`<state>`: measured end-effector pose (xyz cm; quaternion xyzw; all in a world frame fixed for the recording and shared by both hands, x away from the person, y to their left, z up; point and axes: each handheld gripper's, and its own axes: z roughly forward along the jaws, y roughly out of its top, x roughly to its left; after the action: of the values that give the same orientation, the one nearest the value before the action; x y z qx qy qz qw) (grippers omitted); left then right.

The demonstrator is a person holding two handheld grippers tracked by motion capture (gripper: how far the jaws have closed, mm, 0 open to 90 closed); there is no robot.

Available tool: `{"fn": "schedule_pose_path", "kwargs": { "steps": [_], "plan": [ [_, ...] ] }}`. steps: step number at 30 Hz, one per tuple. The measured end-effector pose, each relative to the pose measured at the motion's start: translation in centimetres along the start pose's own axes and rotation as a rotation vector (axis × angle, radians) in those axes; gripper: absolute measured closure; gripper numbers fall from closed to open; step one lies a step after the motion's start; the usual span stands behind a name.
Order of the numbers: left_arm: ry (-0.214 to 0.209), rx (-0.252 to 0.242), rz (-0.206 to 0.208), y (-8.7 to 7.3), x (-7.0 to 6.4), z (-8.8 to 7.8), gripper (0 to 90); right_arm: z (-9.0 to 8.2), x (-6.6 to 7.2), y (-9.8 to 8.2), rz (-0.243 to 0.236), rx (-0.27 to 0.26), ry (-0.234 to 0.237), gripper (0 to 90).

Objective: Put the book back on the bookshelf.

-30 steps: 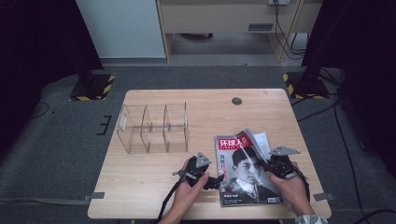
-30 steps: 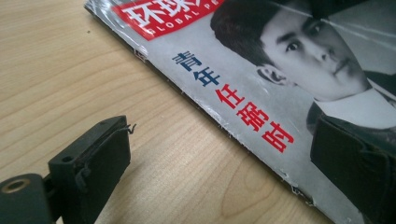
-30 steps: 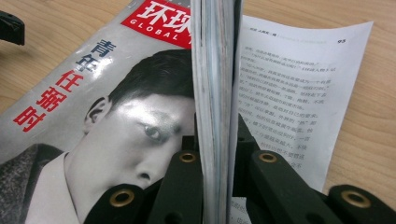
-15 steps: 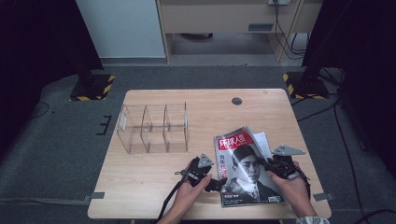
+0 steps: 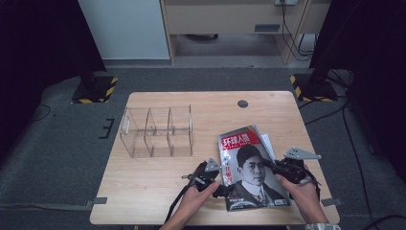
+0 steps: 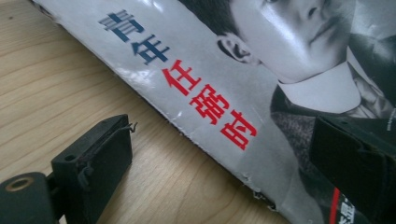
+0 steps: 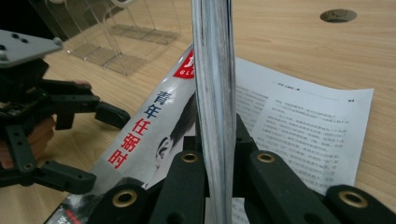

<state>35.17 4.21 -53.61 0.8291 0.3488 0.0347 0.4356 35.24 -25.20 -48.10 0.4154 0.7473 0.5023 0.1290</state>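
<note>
A magazine [image 5: 251, 167] with a black-and-white portrait cover lies on the wooden table [image 5: 153, 187] at the front right, its right side lifted. My right gripper [image 5: 269, 164] is shut on the magazine's right page edge, which stands as a thin stack [image 7: 215, 88] between the jaws of my right gripper [image 7: 215, 144]. The left gripper [image 5: 225, 184] is open at the magazine's left edge. In the left gripper view, that gripper [image 6: 219, 140] has one jaw on the wood and the other over the cover [image 6: 210, 88].
A clear acrylic organiser [image 5: 158, 132] with three compartments stands at the table's left middle. A white printed page [image 7: 299, 126] lies under the magazine. A round cable hole [image 5: 242, 103] is at the far edge. Dark floor surrounds the table.
The right gripper has risen slightly with the magazine's right edge, tilting the cover up. The left gripper has stayed at the spine edge.
</note>
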Motion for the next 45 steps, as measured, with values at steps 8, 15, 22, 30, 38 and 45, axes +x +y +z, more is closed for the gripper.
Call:
{"fn": "schedule_pose_path", "kwargs": {
  "steps": [8, 15, 22, 30, 38, 45],
  "plan": [
    [0.004, 0.005, 0.023, 0.8, -0.3, 1.1, 10.2, 0.0, -0.1, 0.0, 0.024, -0.021, 0.044, 87.7],
    [0.023, -0.003, 0.021, 0.7, 0.0, 0.8, 20.0, 1.1, -0.9, -0.9, 0.052, 0.037, 0.043, 87.6],
    [0.032, -0.002, 0.026, 0.7, 0.0, 0.8, 22.3, 2.3, -0.6, -1.7, 0.035, 0.126, 0.034, 86.3],
    [0.06, 0.0, 0.043, 0.7, -0.2, 0.7, 27.5, 3.5, -0.9, -2.5, -0.05, 0.228, -0.115, 61.3],
    [0.08, 0.002, 0.05, 0.6, -0.3, 0.7, 30.2, 3.4, -2.1, -2.8, -0.016, 0.226, -0.232, 32.8],
    [0.087, -0.001, 0.049, 0.6, -0.3, 0.7, 33.3, 3.6, -2.3, -3.1, -0.005, 0.241, -0.247, 33.2]
  ]
}}
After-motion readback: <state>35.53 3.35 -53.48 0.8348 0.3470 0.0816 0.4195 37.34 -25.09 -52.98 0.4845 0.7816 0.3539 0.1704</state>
